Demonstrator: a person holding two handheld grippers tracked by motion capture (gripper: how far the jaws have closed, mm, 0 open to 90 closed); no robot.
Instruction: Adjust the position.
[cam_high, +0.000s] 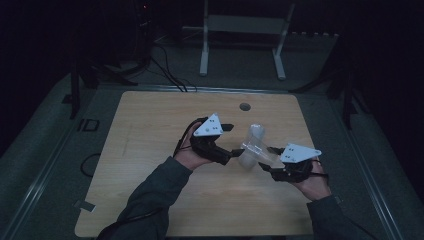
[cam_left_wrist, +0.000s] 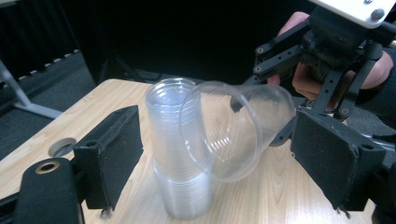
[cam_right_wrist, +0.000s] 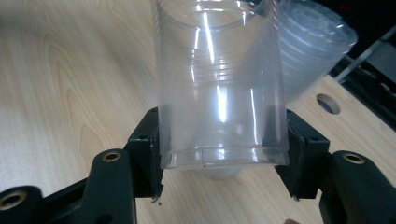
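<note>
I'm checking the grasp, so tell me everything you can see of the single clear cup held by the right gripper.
The single cup is clear, thin plastic with faint ribs around its wall. The right gripper is shut on its base end, a pad on each side. It lies tipped sideways above the table, its open mouth toward the left gripper, beside the upright cup stack.

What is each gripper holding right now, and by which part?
The right gripper clamps a single clear cup across its base end. The left gripper holds nothing; its jaws stand open around the cup stack.
</note>
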